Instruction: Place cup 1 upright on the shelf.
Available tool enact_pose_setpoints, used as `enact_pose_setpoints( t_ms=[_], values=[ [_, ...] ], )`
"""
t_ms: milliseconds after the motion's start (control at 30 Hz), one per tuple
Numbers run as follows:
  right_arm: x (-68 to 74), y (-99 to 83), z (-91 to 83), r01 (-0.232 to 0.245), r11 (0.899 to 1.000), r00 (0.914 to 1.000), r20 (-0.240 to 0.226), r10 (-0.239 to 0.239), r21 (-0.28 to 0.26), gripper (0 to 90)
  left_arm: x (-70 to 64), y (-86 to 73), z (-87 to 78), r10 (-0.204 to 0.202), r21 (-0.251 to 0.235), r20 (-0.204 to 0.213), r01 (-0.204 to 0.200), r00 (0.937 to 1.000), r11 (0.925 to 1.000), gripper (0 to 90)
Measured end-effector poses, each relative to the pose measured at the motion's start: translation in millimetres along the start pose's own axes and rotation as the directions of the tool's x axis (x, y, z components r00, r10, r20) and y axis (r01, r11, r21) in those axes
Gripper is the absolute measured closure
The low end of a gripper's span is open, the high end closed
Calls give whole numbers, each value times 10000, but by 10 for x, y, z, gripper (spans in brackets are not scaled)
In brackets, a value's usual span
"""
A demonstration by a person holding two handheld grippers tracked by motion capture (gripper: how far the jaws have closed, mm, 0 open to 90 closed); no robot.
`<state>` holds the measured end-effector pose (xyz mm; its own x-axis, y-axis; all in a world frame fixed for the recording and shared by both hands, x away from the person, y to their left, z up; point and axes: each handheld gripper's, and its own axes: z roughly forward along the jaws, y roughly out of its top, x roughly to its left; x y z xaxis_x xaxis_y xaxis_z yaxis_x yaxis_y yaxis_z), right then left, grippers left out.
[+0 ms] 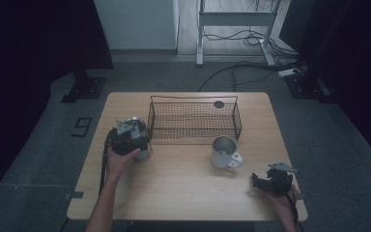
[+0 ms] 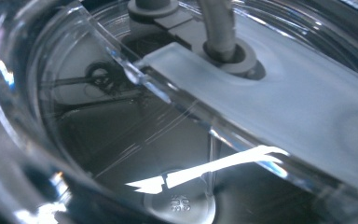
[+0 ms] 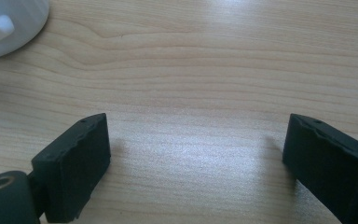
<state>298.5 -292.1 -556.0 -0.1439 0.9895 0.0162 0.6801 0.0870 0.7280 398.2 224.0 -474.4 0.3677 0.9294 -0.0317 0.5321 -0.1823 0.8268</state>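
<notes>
Nearest the person, the right gripper rests low over the pale wood-grain table at its front right corner, its two blunt black jaws spread wide with bare tabletop between them; in the right gripper view their inner faces look matte and slightly chipped. The left gripper sits on top of a clear glass jug at the table's left side, the left hand wrapped behind it. The left gripper view looks straight into the jug: curved, glossy walls streaked with glare, a frosted flat strip crossing the mouth with grey round fittings on it, and a small embossed mark on the base (too blurred to read). Whether these jaws are parted or clamped cannot be told. Right of centre stands a white mug, smooth, handle turned towards the front right. Farthest back lies a dark wire basket, rectangular, fine-meshed, just beyond both jug and mug
</notes>
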Motion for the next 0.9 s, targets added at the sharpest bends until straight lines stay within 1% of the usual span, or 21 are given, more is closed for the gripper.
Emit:
enact_pose_setpoints(
  t_ms=[267, 600, 733, 833, 867, 900],
  values=[
    [0, -1, 0, -8, 10000, 10000, 0, 8, 1, 71, 1, -5, -1, 124, -74, 7, -124, 9999, 9999, 36],
    [0, 0, -1, -18, 10000, 10000, 4, 18, -3, 72, -24, -9, -35, 457, -126, 122, -455, 9989, 9989, 37],
    [0, -1, -1, -22, 10000, 10000, 9, 22, -6, 74, -38, 9, -119, 401, -380, 344, -388, 9986, 9985, 38],
    [0, -1, -1, -23, 10000, 10000, 10, 23, -8, 74, -51, 44, -214, 320, -561, 437, -296, 9985, 9980, 38],
    [0, -1, -1, -23, 10000, 10000, 10, 23, -8, 74, -51, 44, -214, 320, -561, 437, -296, 9985, 9980, 38],
    [0, -1, -1, -24, 10000, 10000, 11, 24, -10, 74, -45, 69, -256, 216, -532, 479, -191, 9986, 9984, 38]
  ],
)
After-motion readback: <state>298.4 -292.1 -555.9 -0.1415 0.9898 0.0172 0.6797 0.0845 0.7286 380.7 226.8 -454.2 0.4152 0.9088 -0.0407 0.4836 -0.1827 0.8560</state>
